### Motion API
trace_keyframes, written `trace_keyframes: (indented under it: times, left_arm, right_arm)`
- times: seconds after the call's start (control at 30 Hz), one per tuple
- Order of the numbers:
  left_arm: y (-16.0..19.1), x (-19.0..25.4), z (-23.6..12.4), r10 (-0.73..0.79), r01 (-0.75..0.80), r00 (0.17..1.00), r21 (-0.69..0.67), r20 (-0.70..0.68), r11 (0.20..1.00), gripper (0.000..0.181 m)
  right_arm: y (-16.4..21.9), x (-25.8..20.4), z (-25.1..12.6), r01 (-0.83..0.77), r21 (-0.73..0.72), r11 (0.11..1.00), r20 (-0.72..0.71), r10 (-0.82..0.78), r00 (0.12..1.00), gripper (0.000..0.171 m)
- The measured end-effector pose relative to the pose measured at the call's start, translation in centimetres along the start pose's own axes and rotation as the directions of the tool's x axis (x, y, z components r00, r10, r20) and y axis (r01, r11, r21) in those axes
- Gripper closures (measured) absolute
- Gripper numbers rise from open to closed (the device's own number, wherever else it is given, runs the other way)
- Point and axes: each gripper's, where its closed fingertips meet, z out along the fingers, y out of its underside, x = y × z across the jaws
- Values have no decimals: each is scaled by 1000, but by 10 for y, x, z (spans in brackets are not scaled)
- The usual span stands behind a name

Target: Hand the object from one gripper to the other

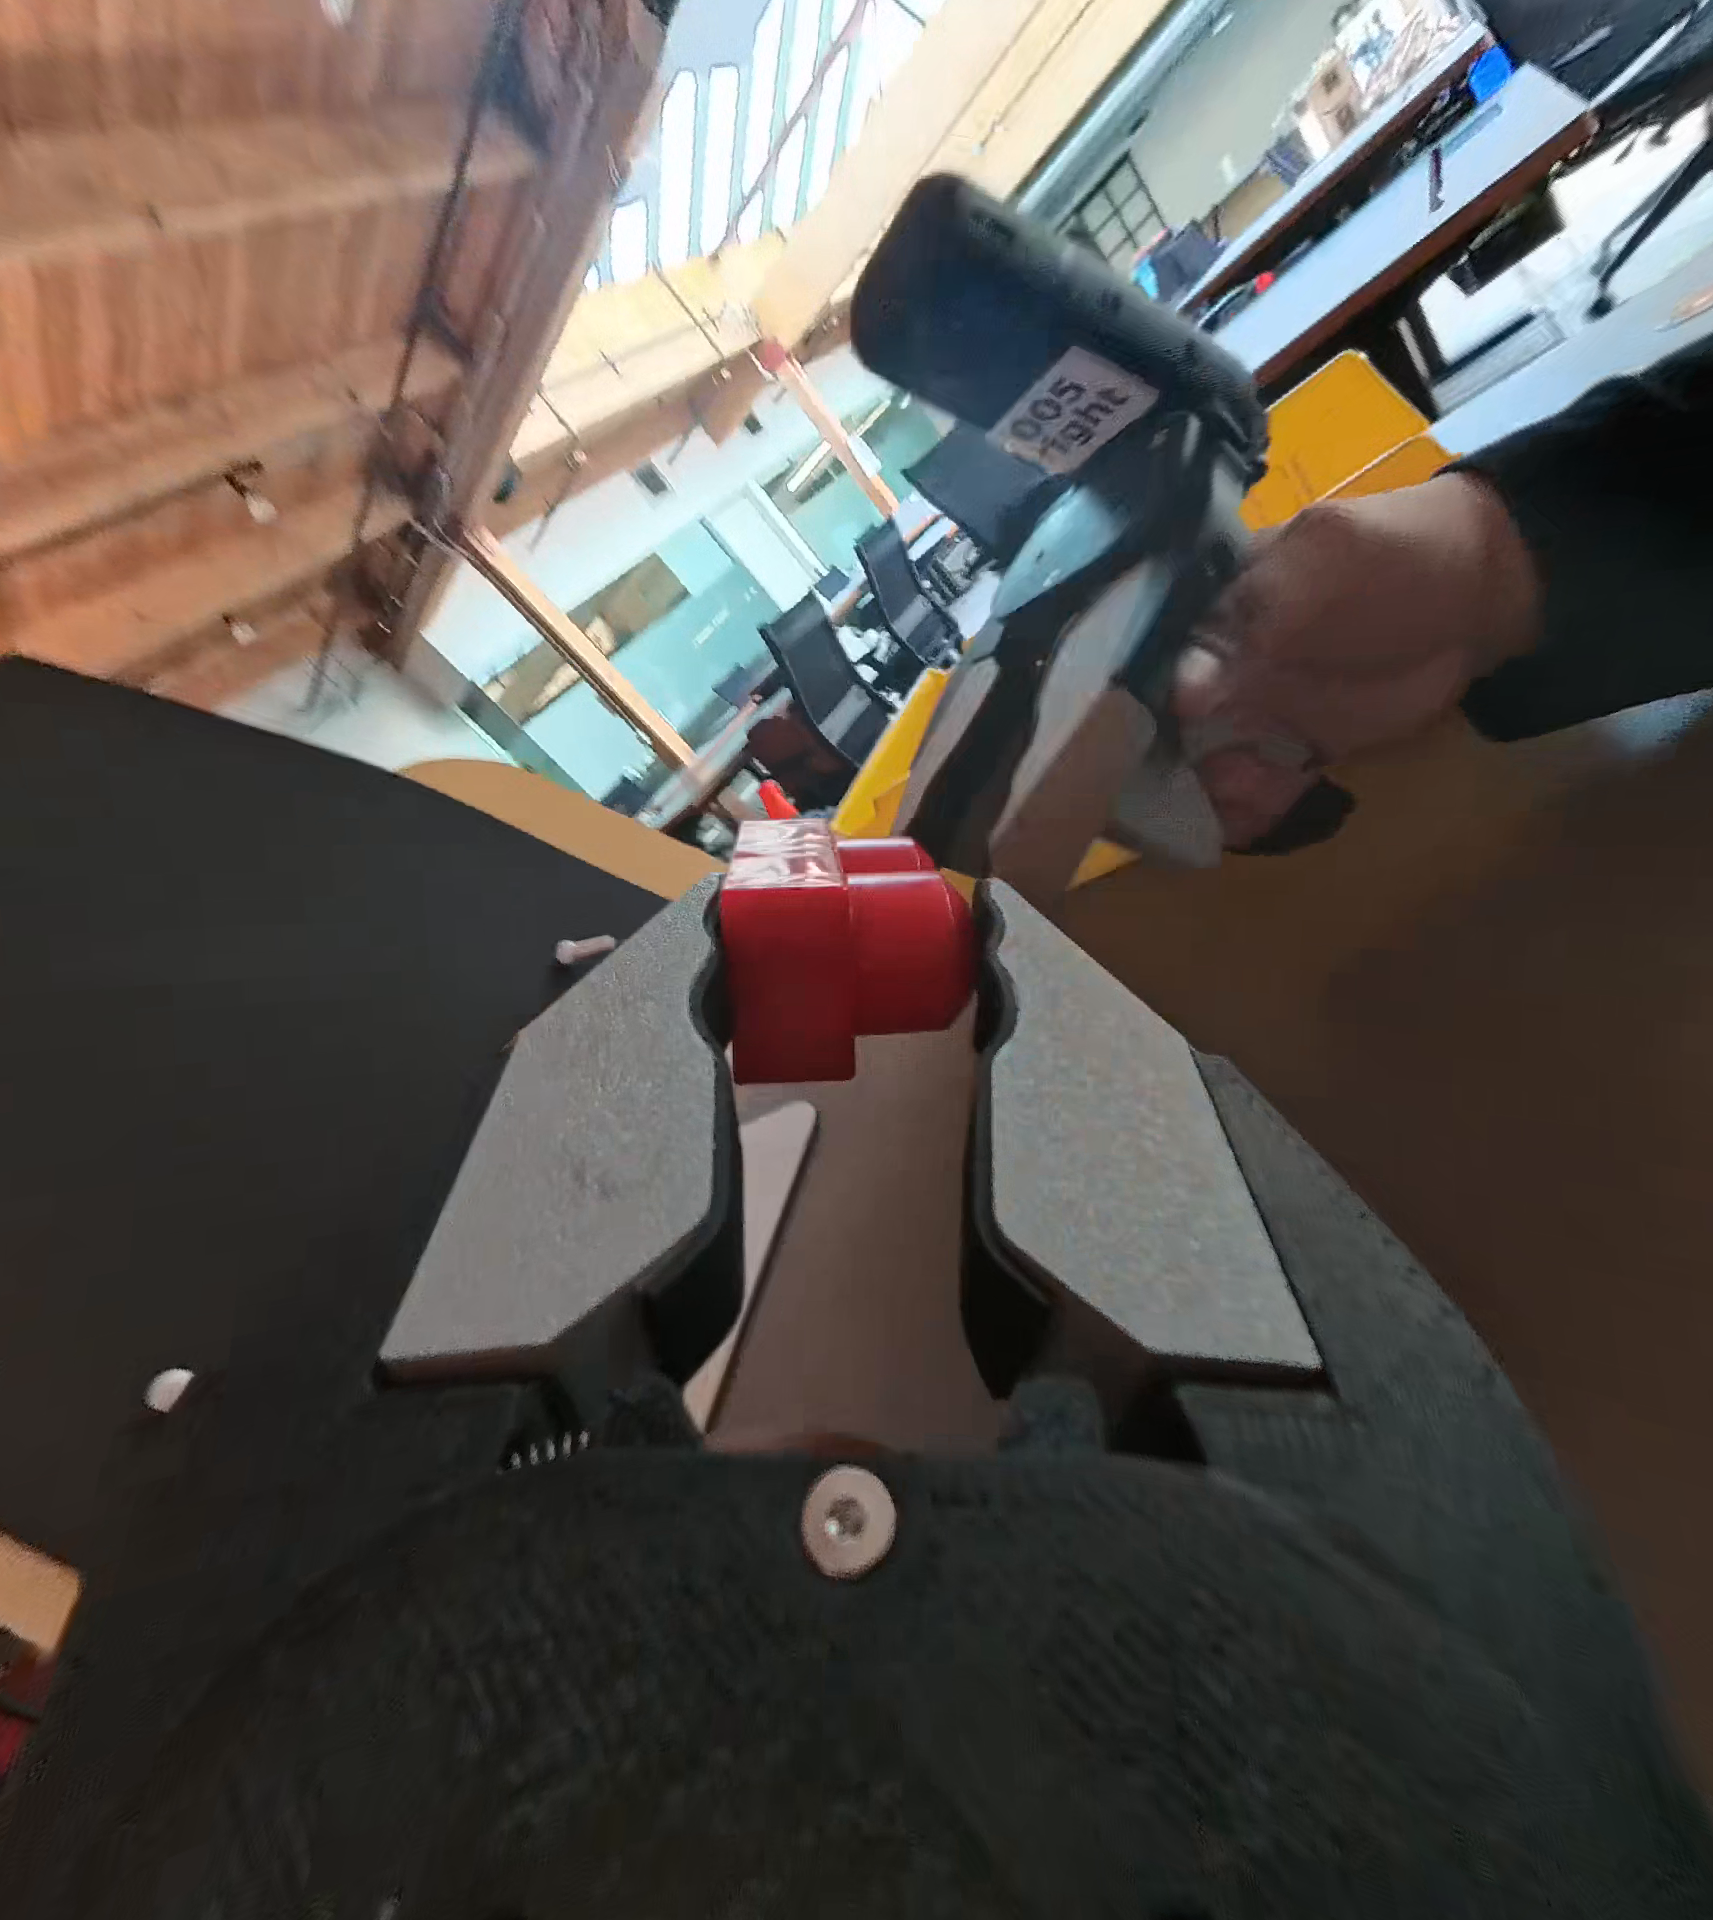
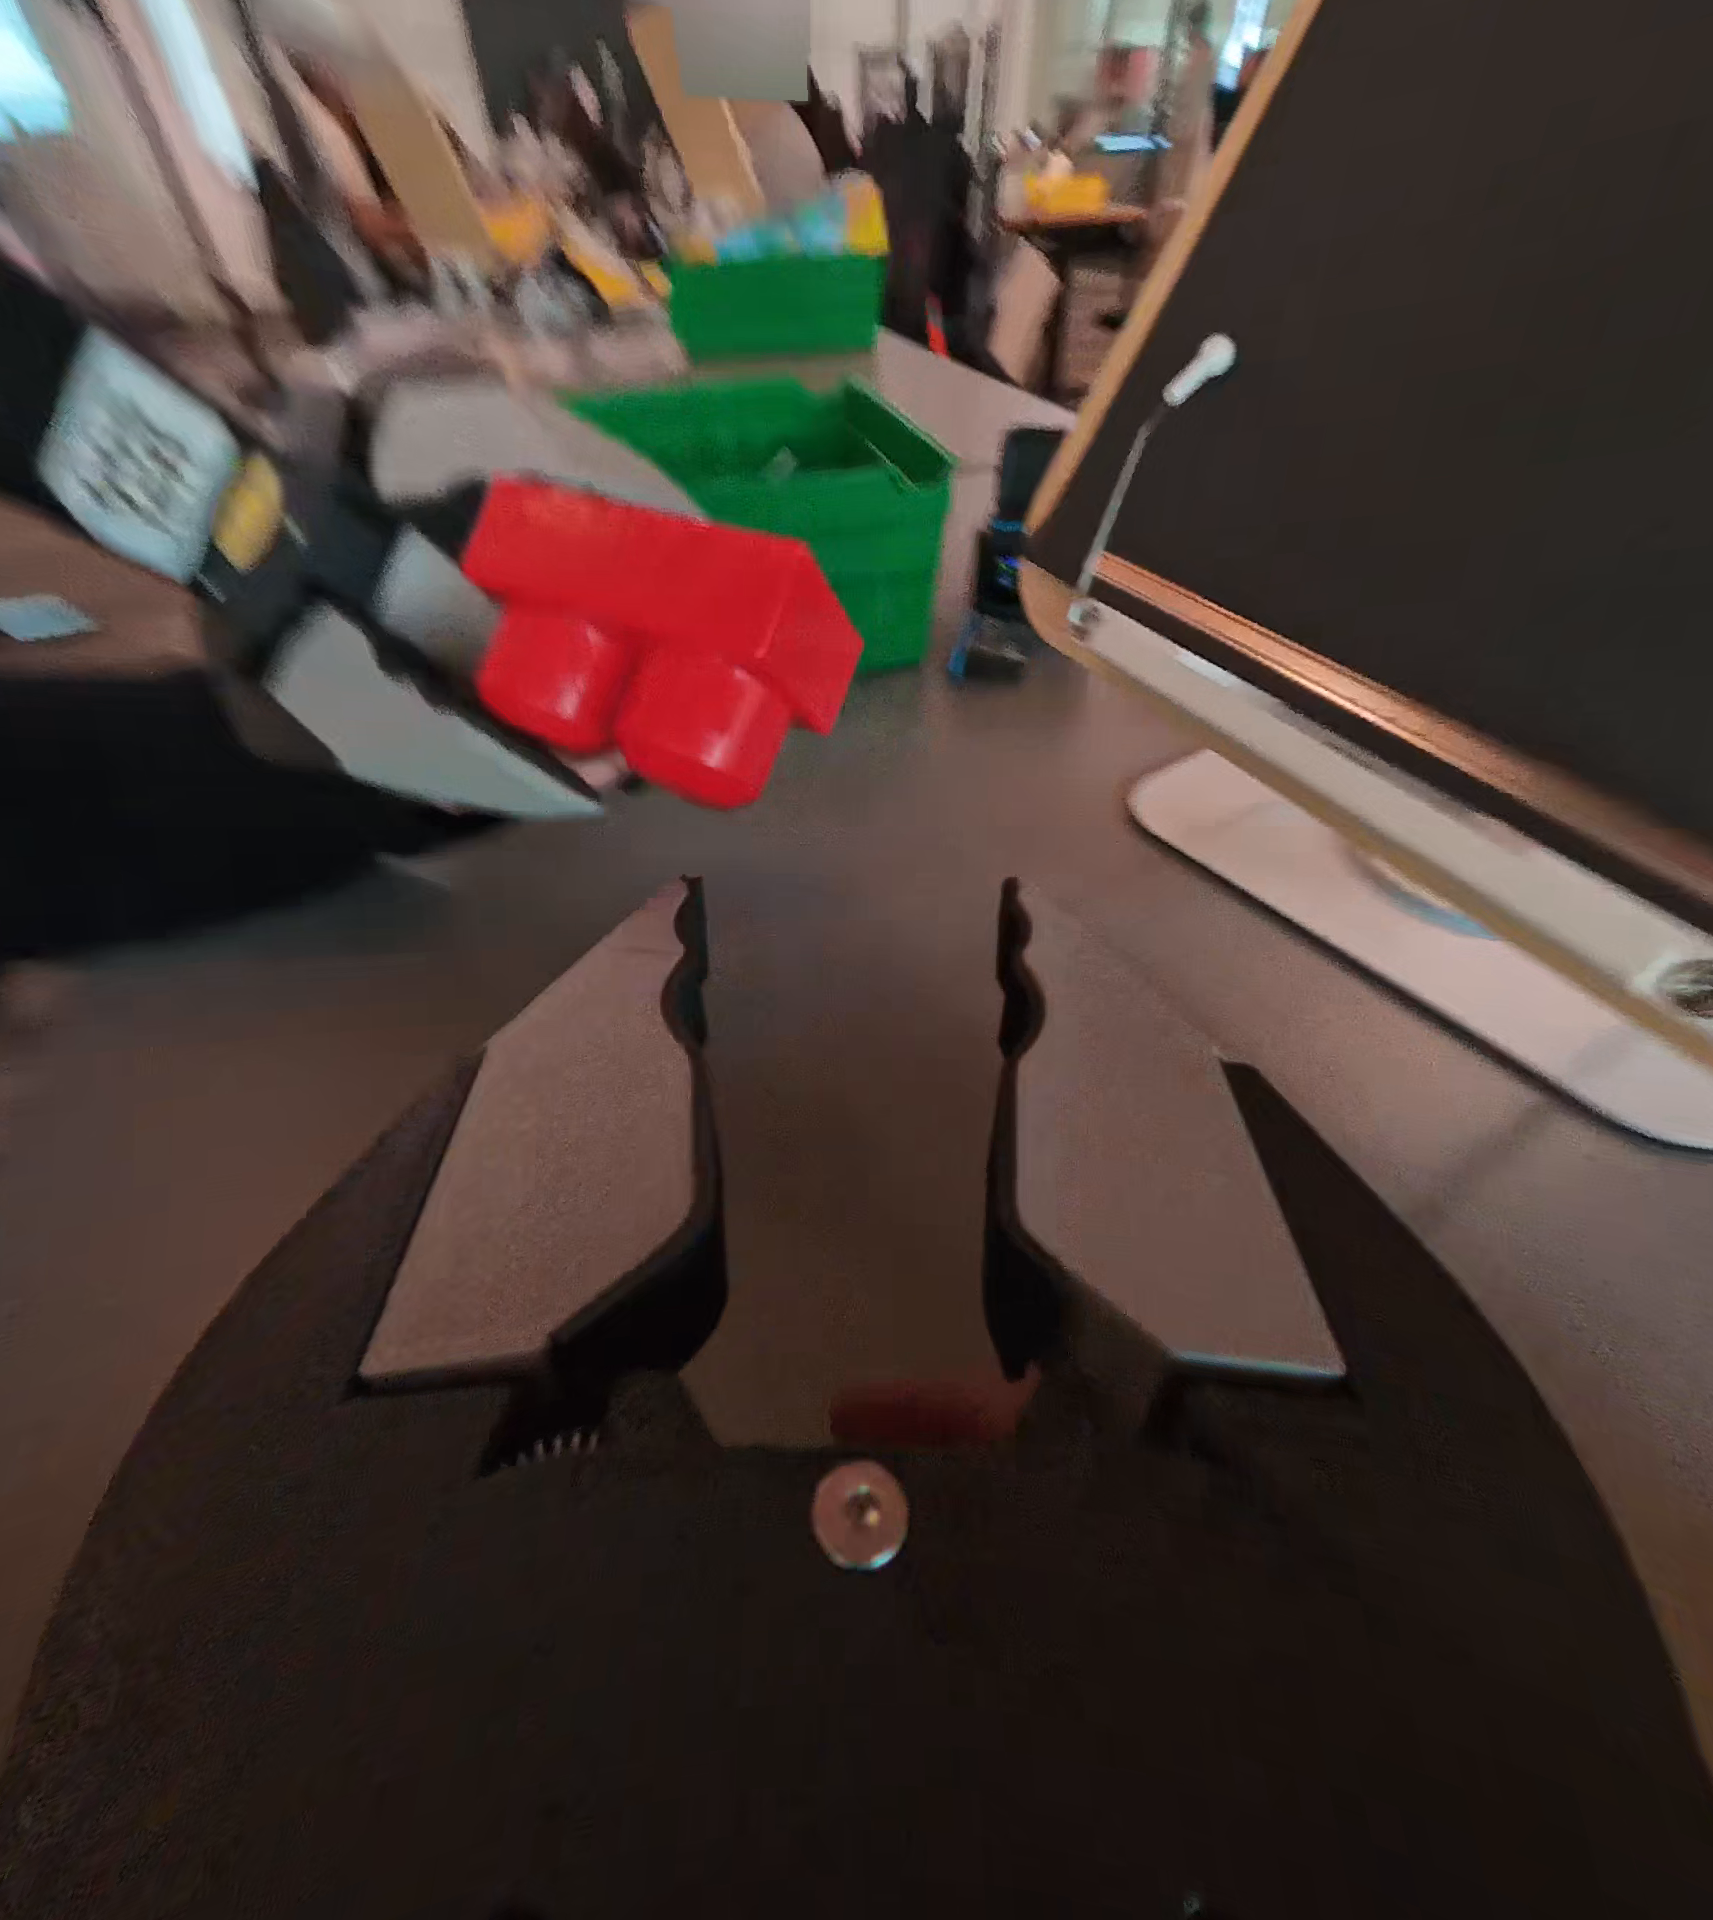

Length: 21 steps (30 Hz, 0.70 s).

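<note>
A red toy brick (image 1: pixel 836 961) with two round studs is clamped between the tips of my left gripper (image 1: pixel 847 956), held above the table. In the right wrist view the same brick (image 2: pixel 660 634) shows up and to the left, studs facing down toward me, held by the left gripper (image 2: pixel 488 665). My right gripper (image 2: pixel 852 935) is open and empty, its tips below and slightly right of the brick, apart from it. The right gripper (image 1: pixel 1070 727) also shows in the left wrist view, held by a hand (image 1: pixel 1351 665), beyond the brick to the right.
A dark board on a light stand (image 2: pixel 1454 416) rises at the right, its white base (image 2: pixel 1351 935) on the brown table (image 2: pixel 935 790). Two green bins (image 2: pixel 831 488) stand behind the brick. A yellow bin (image 1: pixel 1340 436) lies beyond the right gripper.
</note>
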Motion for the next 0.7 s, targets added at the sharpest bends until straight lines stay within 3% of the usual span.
trace_keyframes:
  times: [0.17, 0.23, 0.33, 0.47, 0.63, 0.7]
  left_arm:
    - [-6, 13, 3, 197, -197, 980, 9, 39, 980, 139]
    - [-9, 15, 4, 252, -253, 966, 10, 61, 968, 139]
    - [-12, 23, 6, 258, -259, 965, 19, 44, 966, 139]
    - [-7, 21, 6, 205, -205, 978, -21, 39, 979, 139]
    - [8, 18, 7, 17, -19, 1000, -68, -24, 998, 135]
    - [17, 16, 7, -70, 64, 996, -103, -53, 993, 133]
  right_arm:
    - [-25, -24, -12, -336, 116, 935, 344, 280, 896, 112]
    - [-23, -34, -10, -374, 77, 924, 412, 312, 856, 110]
    - [-24, -50, -7, -383, 62, 922, 485, 308, 819, 121]
    - [-23, -41, -5, -348, 94, 933, 424, 279, 862, 144]
    - [-22, -15, -9, -134, 135, 982, 161, 111, 981, 144]
    - [-21, -7, -10, 42, 110, 993, 13, -44, 999, 144]
